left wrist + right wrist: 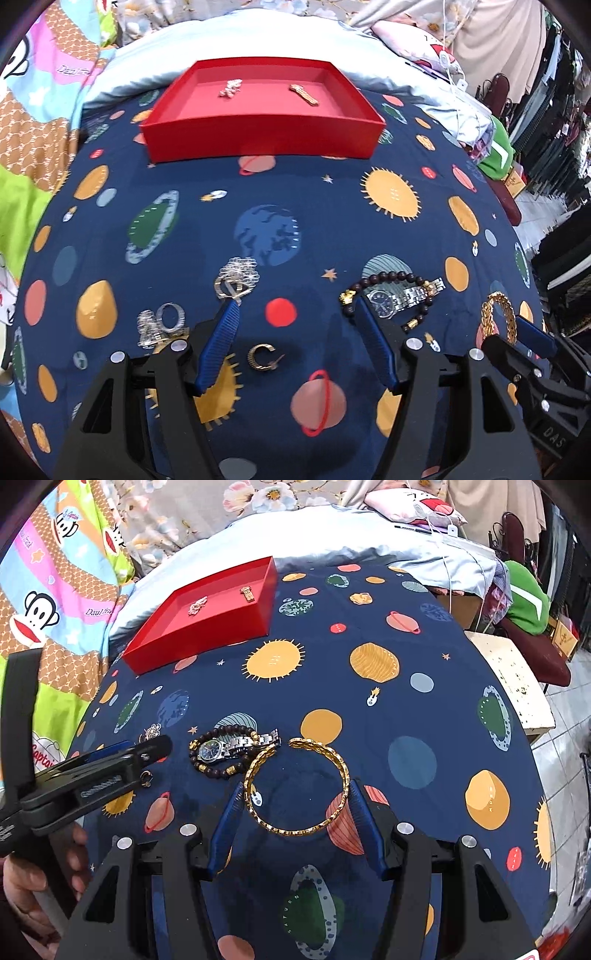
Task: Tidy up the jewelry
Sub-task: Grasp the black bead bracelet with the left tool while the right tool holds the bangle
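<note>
A red tray (258, 142) (207, 642) sits at the far side of the space-print cloth and holds a pink sparkly piece (229, 88) and a gold piece (303, 94). My left gripper (295, 306) is open over the cloth; its left fingertip touches a silver brooch (236, 282), and a small gold C-shaped piece (263, 356) lies between the jaws. My right gripper (295, 786) is open, its jaws on either side of a gold bangle (295, 786) (498, 314) lying on the cloth. A dark bead bracelet (218, 751) and a silver watch (236, 746) lie together just left of the bangle.
Silver rings and a brooch (162, 326) lie at the near left. Grey bedding (258, 40) and colourful cartoon blankets (62, 590) lie behind and left. A white stool (517, 686) and a clothes rack (554, 110) stand to the right.
</note>
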`<state>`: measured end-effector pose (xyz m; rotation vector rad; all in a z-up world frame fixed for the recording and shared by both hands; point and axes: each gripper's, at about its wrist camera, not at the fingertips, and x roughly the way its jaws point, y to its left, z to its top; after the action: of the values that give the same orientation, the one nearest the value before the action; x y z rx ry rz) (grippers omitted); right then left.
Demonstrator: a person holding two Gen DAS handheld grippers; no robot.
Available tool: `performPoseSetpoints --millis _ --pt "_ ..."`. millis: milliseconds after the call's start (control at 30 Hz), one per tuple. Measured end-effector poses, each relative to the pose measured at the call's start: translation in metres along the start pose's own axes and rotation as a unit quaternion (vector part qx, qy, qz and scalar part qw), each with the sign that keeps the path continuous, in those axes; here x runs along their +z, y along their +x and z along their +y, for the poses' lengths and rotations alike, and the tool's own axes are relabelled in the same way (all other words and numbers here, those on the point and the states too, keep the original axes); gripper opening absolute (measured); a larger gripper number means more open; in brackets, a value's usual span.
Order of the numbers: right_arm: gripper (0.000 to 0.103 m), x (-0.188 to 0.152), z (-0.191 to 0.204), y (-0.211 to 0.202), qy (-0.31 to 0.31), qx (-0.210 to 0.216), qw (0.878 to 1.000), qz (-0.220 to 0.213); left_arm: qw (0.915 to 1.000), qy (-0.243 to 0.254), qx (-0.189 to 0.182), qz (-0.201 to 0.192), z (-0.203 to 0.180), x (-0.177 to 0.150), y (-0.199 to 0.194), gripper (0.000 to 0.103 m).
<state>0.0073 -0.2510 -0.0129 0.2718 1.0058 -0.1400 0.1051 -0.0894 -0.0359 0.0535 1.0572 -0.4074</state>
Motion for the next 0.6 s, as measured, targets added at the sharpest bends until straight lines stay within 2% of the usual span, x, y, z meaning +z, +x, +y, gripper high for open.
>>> performPoseSetpoints --millis 133,267,400,467,600 --pt "0.057 0.0 -0.002 0.0 0.003 0.003 1.0 -0.001 0.9999 0.003 -0.012 0.011 -0.006 0.001 0.011 0.05" --pt "0.057 0.0 -0.005 0.001 0.008 0.006 1.0 -0.001 0.9995 0.019 -0.016 0.016 -0.014 0.001 0.02 0.046" --pt "0.057 0.001 -0.007 0.001 0.011 0.008 1.0 -0.001 0.9992 0.04 0.001 0.003 -0.02 0.0 0.023 0.039" --pt "0.057 0.002 -0.008 0.002 0.012 0.009 1.0 -0.001 0.9986 0.053 0.007 -0.003 -0.024 -0.001 0.025 0.033" --pt "0.057 0.002 -0.008 0.002 0.013 0.011 1.0 0.0 0.9975 0.071 -0.004 -0.005 -0.031 -0.001 0.025 0.011"
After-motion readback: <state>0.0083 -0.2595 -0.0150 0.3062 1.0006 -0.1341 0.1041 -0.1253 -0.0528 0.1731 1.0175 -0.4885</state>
